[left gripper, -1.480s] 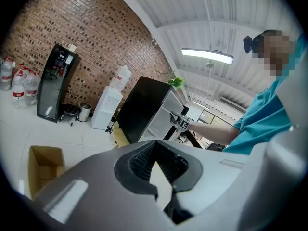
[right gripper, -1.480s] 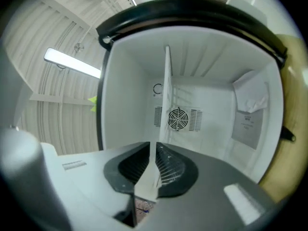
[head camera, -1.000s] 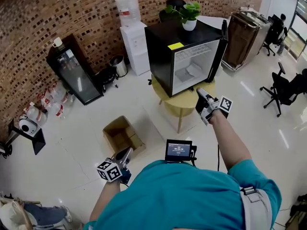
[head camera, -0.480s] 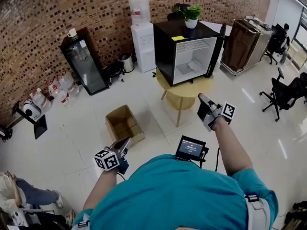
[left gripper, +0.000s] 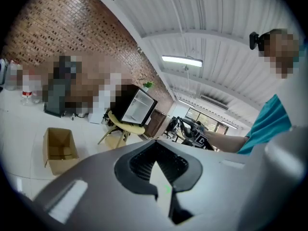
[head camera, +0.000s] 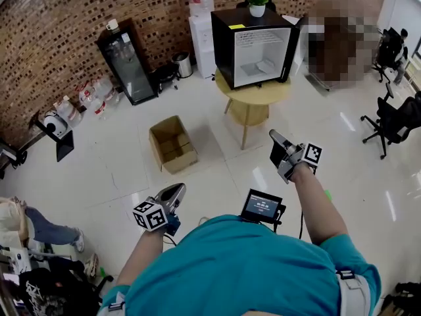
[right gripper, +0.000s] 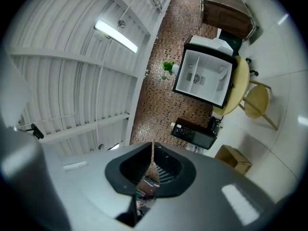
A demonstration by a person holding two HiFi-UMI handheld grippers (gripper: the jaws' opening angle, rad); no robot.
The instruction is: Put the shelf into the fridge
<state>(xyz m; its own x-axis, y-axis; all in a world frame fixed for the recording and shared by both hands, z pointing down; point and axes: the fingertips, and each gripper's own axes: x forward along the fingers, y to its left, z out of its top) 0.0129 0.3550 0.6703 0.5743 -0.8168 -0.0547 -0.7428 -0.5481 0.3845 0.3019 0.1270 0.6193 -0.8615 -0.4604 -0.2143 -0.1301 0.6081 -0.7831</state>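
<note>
Since neither gripper carries anything, the step in hand looks like an approach, with the person standing well apart from the fridge (head camera: 253, 38) on its round yellow counter (head camera: 253, 99). The left gripper (head camera: 179, 188) hangs low over the floor, fingers clenched on nothing. The right gripper (head camera: 272, 134) is raised toward the fridge, its fingers likewise pressed together and empty. The fridge's open front faces the counter's near edge. A thin wire rack (head camera: 255, 37) seems to lie flat high in the cavity, its long axis running side to side across the opening. It is too small to say for sure that it is the shelf, and no loose shelf shows elsewhere. If it needs seating, I would close in square to the opening, part the fingers first, and keep the rack level on both side ledges.
</note>
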